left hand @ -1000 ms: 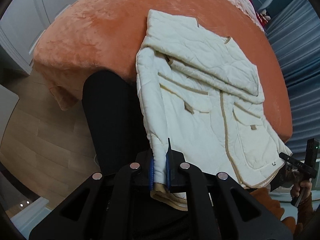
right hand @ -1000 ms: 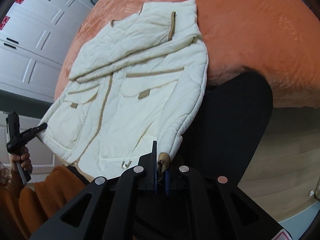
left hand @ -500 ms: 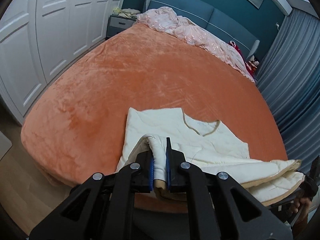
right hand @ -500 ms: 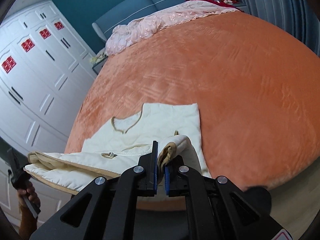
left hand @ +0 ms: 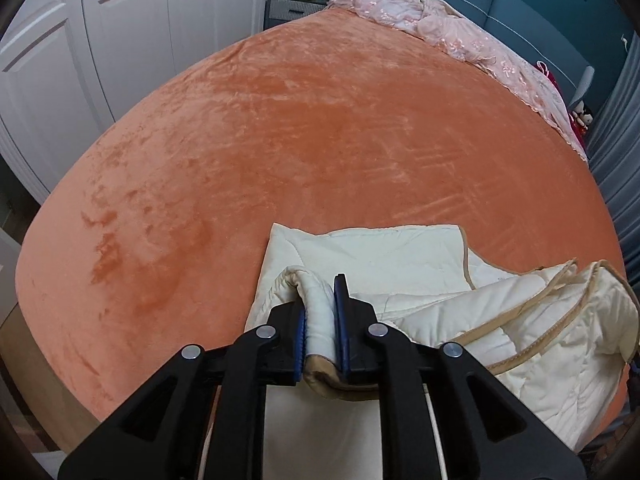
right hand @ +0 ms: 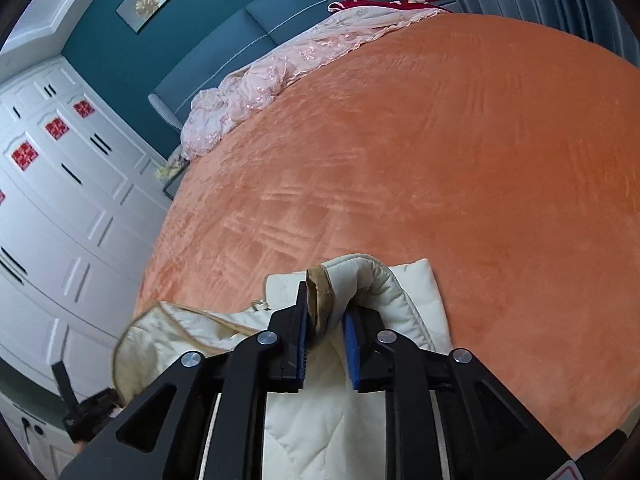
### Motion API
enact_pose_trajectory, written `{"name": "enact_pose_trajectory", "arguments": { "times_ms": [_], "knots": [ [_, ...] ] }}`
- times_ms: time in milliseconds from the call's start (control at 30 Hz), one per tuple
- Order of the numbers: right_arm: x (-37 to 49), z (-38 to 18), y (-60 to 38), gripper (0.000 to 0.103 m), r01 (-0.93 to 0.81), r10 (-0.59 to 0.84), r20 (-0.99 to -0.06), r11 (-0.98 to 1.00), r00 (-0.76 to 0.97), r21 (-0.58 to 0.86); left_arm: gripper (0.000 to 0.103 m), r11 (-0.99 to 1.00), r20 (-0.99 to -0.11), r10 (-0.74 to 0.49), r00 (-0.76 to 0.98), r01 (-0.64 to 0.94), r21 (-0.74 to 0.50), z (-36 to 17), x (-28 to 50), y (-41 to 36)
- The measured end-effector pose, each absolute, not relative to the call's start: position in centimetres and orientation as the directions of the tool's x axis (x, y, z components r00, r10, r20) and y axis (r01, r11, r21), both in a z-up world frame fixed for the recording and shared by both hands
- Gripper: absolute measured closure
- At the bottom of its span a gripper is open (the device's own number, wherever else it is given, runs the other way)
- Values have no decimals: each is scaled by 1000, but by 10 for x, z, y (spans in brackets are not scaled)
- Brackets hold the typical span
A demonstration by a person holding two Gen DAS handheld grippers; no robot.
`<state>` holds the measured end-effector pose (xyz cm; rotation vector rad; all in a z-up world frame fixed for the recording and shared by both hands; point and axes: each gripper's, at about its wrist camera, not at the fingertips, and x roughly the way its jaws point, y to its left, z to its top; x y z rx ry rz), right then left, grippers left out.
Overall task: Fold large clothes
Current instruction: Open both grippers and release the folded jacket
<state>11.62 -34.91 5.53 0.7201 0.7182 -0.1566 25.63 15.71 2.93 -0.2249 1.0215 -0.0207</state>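
Cream quilted jacket (left hand: 400,256) lies folded over at the near edge of the bed (left hand: 320,128), orange blanket under it. Left hand-held gripper (left hand: 322,320) jaws opening, slim gap, rolled jacket edge between the blue pads and touching both. Right hand-held gripper (right hand: 325,320) jaws opening wider, tan-trimmed jacket corner between them, resting on the left pad, clear of the right pad. Pink bedding (right hand: 280,76) bunched at the far end by the blue headboard (right hand: 280,20), white wardrobe (left hand: 80,40) at left
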Motion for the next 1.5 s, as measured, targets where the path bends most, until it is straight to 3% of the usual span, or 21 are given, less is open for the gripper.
{"name": "enact_pose_trajectory", "arguments": {
  "times_ms": [100, 167, 200, 233, 300, 333, 400, 500, 733, 867, 900, 933, 967, 1000, 1267, 1300, 1333, 1367, 1433, 1500],
  "knots": [
    [107, 66, -355, 73, 338, 97, -576, 725, 812, 600, 83, 948, -811, -206, 548, -94, -304, 40, 253, 171],
    [99, 79, -354, 55, 320, 49, -534, 753, 844, 575, 76, 917, -767, -273, 581, -83, -390, 54, 247, 181],
    [94, 87, -353, 52, 309, 23, -511, 773, 859, 555, 66, 908, -742, -286, 606, -76, -412, 63, 244, 185],
    [92, 92, -351, 48, 304, 3, -499, 790, 867, 532, 43, 916, -717, -244, 652, -87, -391, 75, 240, 186],
    [92, 99, -348, 46, 299, -21, -503, 825, 864, 479, 20, 944, -609, -115, 784, -104, -312, 108, 222, 191],
    [94, 101, -347, 46, 299, -26, -514, 838, 857, 456, 18, 954, -559, -102, 823, -79, -290, 122, 216, 191],
    [100, 98, -344, 46, 301, -27, -549, 859, 836, 415, 18, 974, -543, -90, 835, -40, -223, 139, 218, 183],
    [111, 83, -346, 45, 324, -24, -624, 870, 781, 373, 18, 979, -606, -155, 780, 42, -197, 134, 236, 166],
    [141, 35, -347, 45, 368, 3, -739, 866, 674, 338, 20, 979, -793, -204, 574, 121, -165, 51, 276, 123],
    [159, 15, -348, 46, 374, 21, -767, 864, 641, 337, 21, 985, -832, -175, 526, 97, -145, 15, 284, 113],
    [163, 12, -348, 48, 375, 25, -768, 862, 640, 340, 21, 986, -834, -167, 526, 94, -138, 11, 286, 112],
    [168, 11, -348, 65, 369, 33, -763, 861, 645, 350, 21, 987, -835, -161, 525, 91, -133, 7, 289, 111],
    [172, 10, -349, 94, 358, 44, -756, 861, 653, 360, 21, 989, -836, -151, 527, 82, -126, 4, 292, 110],
    [176, 10, -348, 103, 353, 51, -752, 861, 657, 366, 21, 990, -837, -144, 528, 77, -122, 1, 296, 110],
    [196, 1, -347, 103, 392, 19, -758, 847, 652, 359, 20, 997, -863, -72, 500, 34, -63, -32, 318, 108],
    [191, 5, -346, 98, 387, 20, -752, 848, 659, 362, 21, 996, -858, -83, 507, 30, -79, -29, 315, 110],
    [185, 11, -346, 84, 374, 23, -738, 851, 675, 369, 22, 994, -845, -103, 524, 31, -102, -23, 310, 114],
    [178, 16, -347, 57, 366, 20, -722, 852, 691, 374, 22, 991, -832, -128, 540, 37, -129, -16, 304, 119],
    [161, 25, -350, 29, 346, 9, -682, 856, 731, 383, 20, 982, -818, -183, 545, 55, -183, -6, 297, 131],
    [155, 27, -353, 29, 332, 7, -683, 870, 730, 364, 16, 970, -812, -227, 538, 53, -237, -1, 293, 146]
  ]
}}
